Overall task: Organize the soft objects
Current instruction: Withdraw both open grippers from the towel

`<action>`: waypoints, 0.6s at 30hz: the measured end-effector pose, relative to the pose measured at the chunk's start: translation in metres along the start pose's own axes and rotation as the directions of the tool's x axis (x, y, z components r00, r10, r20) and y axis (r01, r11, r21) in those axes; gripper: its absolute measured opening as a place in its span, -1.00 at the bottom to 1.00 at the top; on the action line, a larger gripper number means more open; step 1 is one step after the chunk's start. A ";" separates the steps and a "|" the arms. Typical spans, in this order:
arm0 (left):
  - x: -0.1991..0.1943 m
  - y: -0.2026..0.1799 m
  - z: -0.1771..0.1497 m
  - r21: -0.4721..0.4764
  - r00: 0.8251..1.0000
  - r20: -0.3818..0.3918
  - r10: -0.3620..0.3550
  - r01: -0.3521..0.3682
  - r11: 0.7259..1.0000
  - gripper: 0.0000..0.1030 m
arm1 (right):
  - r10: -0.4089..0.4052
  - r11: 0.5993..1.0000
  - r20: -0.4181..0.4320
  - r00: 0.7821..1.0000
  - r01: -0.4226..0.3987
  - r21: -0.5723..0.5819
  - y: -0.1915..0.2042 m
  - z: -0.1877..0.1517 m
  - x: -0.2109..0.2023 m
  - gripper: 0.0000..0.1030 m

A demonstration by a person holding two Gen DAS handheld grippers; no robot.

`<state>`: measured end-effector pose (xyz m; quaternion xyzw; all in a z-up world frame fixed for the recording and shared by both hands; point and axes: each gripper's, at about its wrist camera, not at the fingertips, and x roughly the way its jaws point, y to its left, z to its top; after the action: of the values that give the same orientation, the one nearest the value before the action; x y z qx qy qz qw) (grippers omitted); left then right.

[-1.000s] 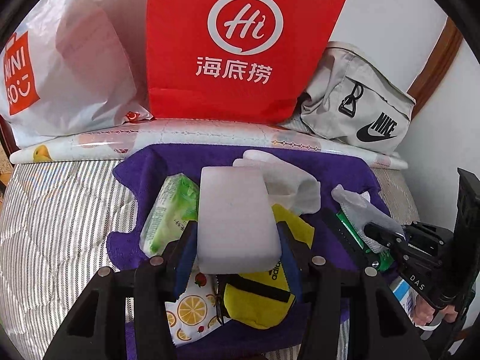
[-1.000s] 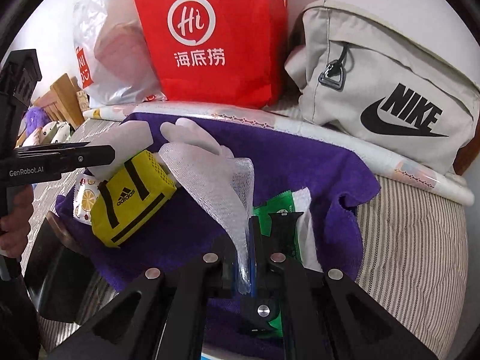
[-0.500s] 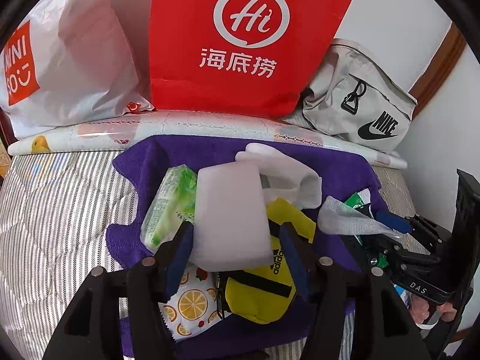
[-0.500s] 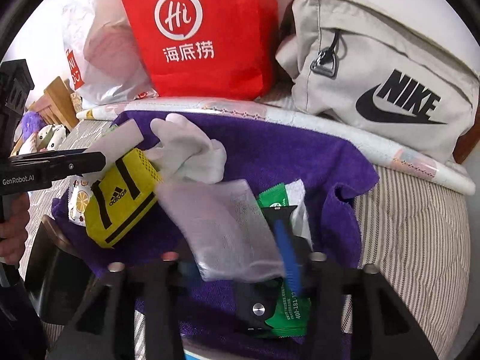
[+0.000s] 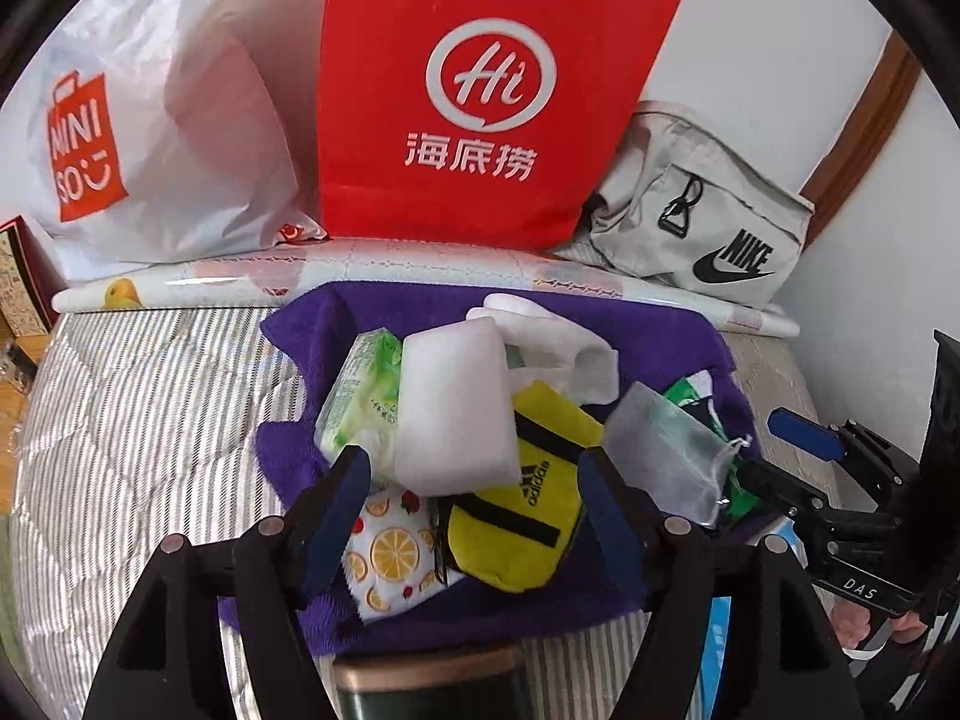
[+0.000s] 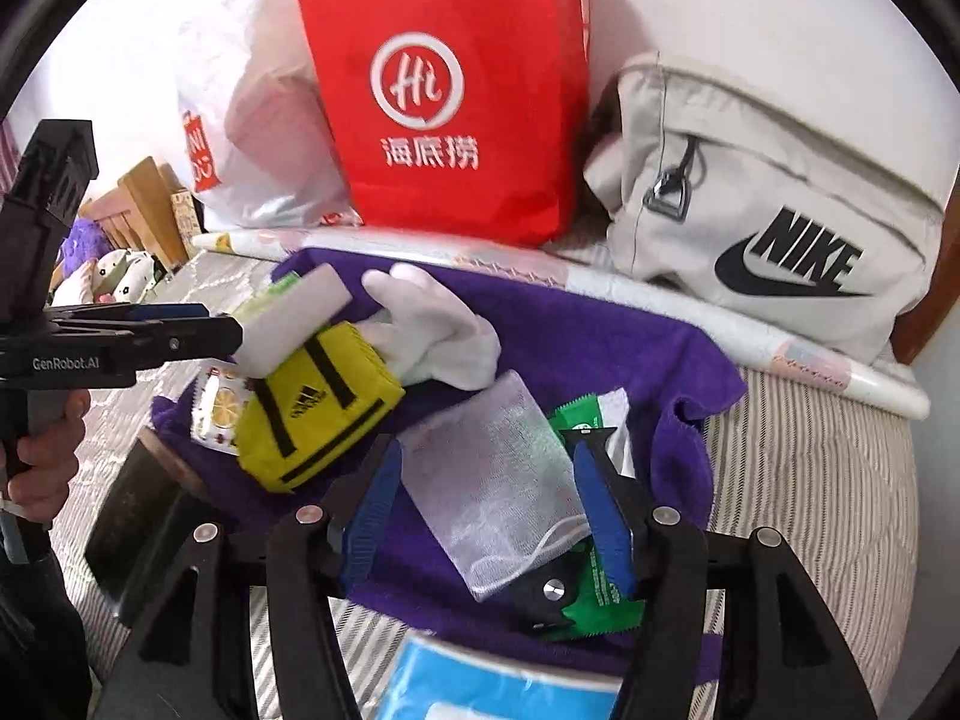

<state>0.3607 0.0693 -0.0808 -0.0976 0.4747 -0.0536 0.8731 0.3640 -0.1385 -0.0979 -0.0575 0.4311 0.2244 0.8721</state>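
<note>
Striped bed (image 5: 138, 408) against a white wall, soft items heaped on purple towel (image 6: 600, 348). Left gripper (image 5: 468, 480) spread wide; white sponge (image 5: 456, 414) loose between its fingers, resting on yellow pouch (image 5: 516, 516). Right gripper (image 6: 486, 516) also released, mesh bag (image 6: 498, 474) lying between (green packet (image 6: 594, 600) underneath). Glove (image 6: 438, 324) at 12 o'clock. Judging by the pile: little sorted, most left.

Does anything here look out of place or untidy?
Yes. The white sponge leans tilted on the yellow pouch instead of lying flat, and the mesh bag lies across a green packet. Nothing looks damaged.
</note>
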 end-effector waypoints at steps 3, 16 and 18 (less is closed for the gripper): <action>-0.018 -0.005 -0.005 0.008 1.000 0.020 0.001 -0.001 1.000 0.36 | 0.004 1.000 0.019 1.000 -0.004 0.002 0.007 -0.001 -0.015 0.16; -0.092 -0.033 -0.048 0.043 0.997 0.072 0.000 -0.004 0.999 0.58 | -0.019 0.998 0.072 0.997 0.014 0.067 0.022 -0.032 -0.090 0.51; -0.105 -0.037 -0.059 0.048 0.996 0.085 0.002 -0.006 0.999 0.60 | -0.018 0.998 0.078 0.997 0.012 0.069 0.027 -0.040 -0.101 0.53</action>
<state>0.2543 0.0460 -0.0184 -0.0780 0.4361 -0.0592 0.8945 0.2698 -0.1609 -0.0416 -0.0219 0.4033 0.2050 0.8915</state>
